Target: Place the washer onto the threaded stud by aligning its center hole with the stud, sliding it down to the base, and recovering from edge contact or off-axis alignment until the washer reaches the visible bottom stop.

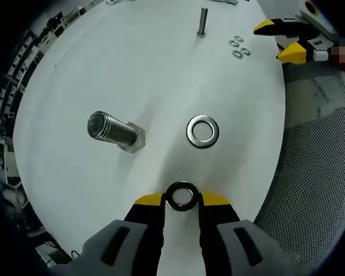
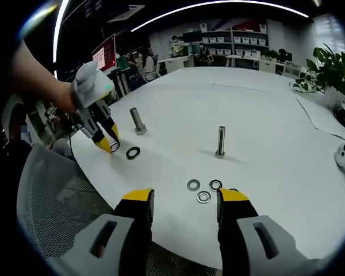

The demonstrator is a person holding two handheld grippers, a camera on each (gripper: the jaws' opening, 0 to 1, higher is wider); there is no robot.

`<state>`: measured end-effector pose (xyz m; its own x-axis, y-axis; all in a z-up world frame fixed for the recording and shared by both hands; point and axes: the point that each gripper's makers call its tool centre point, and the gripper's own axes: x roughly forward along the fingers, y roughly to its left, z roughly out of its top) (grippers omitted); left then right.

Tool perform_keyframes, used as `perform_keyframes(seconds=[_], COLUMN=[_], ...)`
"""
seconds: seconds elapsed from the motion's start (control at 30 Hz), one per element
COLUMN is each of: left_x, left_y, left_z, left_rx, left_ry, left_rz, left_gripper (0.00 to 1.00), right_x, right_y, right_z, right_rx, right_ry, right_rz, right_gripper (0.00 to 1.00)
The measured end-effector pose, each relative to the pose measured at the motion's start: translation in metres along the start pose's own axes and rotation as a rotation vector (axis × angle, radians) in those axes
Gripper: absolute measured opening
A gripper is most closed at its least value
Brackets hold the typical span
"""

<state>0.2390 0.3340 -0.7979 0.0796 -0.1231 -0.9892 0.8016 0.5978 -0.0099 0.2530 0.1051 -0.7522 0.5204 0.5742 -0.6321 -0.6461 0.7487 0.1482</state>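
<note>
The left gripper (image 1: 181, 198) clamps a dark washer (image 1: 181, 195) at its tips, short of the large stud (image 1: 114, 130). A second washer (image 1: 202, 130) lies beside it. Risk: tilted approach catches the thread crest. The right gripper (image 2: 186, 200) stands open above three small washers (image 2: 203, 191); its view reveals a thin stud (image 2: 220, 141).

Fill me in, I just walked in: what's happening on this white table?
A person holds a gripper in each hand. The left gripper is shut on a dark metal ring washer, not yet on the thick threaded steel stud standing nearby. A second shiny flat washer lies on the round white table. The right gripper is open, empty, hovering near three small silver washers.
</note>
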Motion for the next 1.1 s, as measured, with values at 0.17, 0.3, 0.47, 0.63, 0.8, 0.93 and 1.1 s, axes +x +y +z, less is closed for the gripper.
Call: perform_keyframes(seconds=[0.17,0.3,0.47,0.63,0.8,0.93,1.1], left_x=[-0.0002,-0.0005,-0.0004,-0.0004,-0.0004,-0.0007,-0.0004], left_y=[0.0004,0.0000,-0.0003,0.0002,0.0003,0.0002,0.0004], left_z=[-0.0002,0.0000,-0.0001,0.0000,0.0001,-0.0006,-0.0014], left_rx=[-0.015,-0.003,-0.005,-0.019,-0.021,-0.036,-0.044], left_ry=[-0.025,-0.029,-0.037,-0.045,-0.045,-0.041,-0.043], left_rz=[-0.002,0.003,0.007,0.007,0.012,0.018,0.017], left_gripper=[0.20,0.21,0.21,0.21,0.21,0.22,0.22], right_x=[0.0005,0.0006,0.0005,0.0005,0.0004,0.0003,0.0004], right_y=[0.0008,0.0007,0.0005,0.0001,-0.0003,-0.0003,-0.0005], right_z=[-0.0001,0.0001,-0.0004,0.0000,-0.0001,-0.0002,-0.0006], right_rx=[-0.005,-0.006,-0.005,-0.004,0.001,0.001,-0.001], right_ry=[0.003,0.002,0.004,0.002,0.001,0.002,0.004], right_rz=[0.005,0.005,0.003,0.002,-0.001,-0.002,-0.002], right_gripper=[0.46,0.46,0.46,0.46,0.46,0.46,0.46])
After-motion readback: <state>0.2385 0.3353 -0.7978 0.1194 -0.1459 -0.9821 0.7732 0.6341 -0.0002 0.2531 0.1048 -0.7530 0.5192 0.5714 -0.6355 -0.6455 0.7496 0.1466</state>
